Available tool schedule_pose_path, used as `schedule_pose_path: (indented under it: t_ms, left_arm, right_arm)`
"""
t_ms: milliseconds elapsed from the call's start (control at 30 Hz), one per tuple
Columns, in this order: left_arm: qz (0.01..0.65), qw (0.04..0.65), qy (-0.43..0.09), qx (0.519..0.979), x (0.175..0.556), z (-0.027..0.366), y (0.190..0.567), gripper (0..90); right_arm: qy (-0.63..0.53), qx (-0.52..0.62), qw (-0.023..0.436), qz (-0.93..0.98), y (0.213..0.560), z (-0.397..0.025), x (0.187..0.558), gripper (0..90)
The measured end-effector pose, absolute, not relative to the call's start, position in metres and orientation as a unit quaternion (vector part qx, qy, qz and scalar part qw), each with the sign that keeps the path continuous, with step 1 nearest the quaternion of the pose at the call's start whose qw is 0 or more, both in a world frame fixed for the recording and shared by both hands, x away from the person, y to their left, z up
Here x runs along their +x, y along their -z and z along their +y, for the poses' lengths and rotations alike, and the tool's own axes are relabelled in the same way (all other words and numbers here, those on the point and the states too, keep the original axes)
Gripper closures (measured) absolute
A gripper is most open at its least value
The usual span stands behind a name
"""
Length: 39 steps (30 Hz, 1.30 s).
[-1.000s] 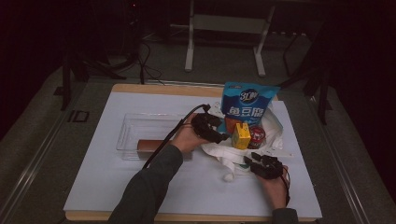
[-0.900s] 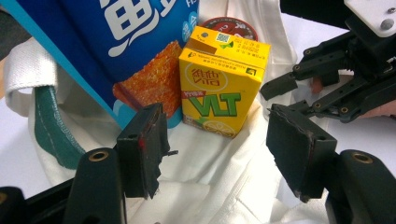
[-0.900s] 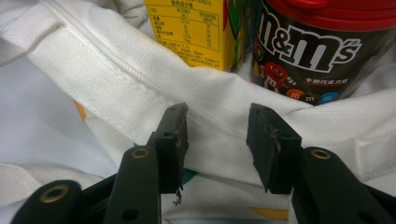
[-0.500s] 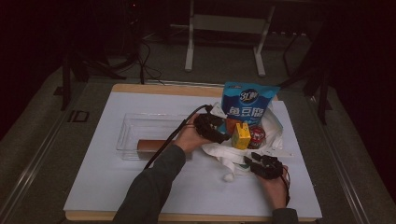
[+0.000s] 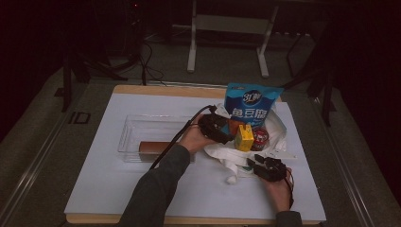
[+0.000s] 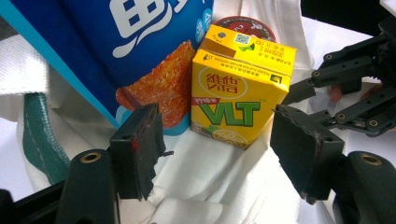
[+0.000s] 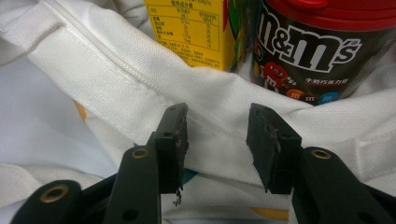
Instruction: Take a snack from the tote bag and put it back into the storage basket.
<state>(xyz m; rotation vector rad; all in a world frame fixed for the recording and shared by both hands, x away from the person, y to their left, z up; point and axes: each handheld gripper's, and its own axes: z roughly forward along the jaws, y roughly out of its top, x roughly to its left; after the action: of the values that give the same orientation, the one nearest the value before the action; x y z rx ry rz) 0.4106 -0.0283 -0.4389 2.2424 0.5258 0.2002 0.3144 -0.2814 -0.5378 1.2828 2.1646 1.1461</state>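
1. Juice carton (image 6: 238,91), yellow, stands upright on a white cloth bag (image 5: 276,137) toward the right side of the table (image 5: 108,179).
2. Left gripper (image 6: 217,149) faces the carton with its jaws wide apart, one on each side of the carton and short of it, touching nothing.
3. Just behind the carton stands a tall blue snack bag (image 5: 252,105), and a candy jar (image 7: 322,51) with a red lid sits right beside the carton.
4. Right gripper (image 7: 217,144) hovers at the bag's near hem, jaws apart with the white fabric between them, not clamped.
5. Farther left on the table lies a clear tray (image 5: 142,125) with a brown bar (image 5: 153,146) inside.
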Motion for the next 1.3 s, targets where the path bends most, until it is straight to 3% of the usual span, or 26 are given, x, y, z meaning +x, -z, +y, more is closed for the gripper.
schedule_pose_path:
  t_ms: [867, 1300]
  left_arm:
    - [0.168, 0.386, -0.071, 0.904, 0.417, -0.067, 0.447, 24.8]
    - [0.157, 0.368, -0.073, 0.913, 0.426, -0.085, 0.455, 15.0]
  right_arm:
    - [-0.407, 0.455, 0.187, 0.769, 0.538, -0.281, 0.314, 57.0]
    - [-0.408, 0.454, 0.188, 0.769, 0.538, -0.281, 0.314, 56.6]
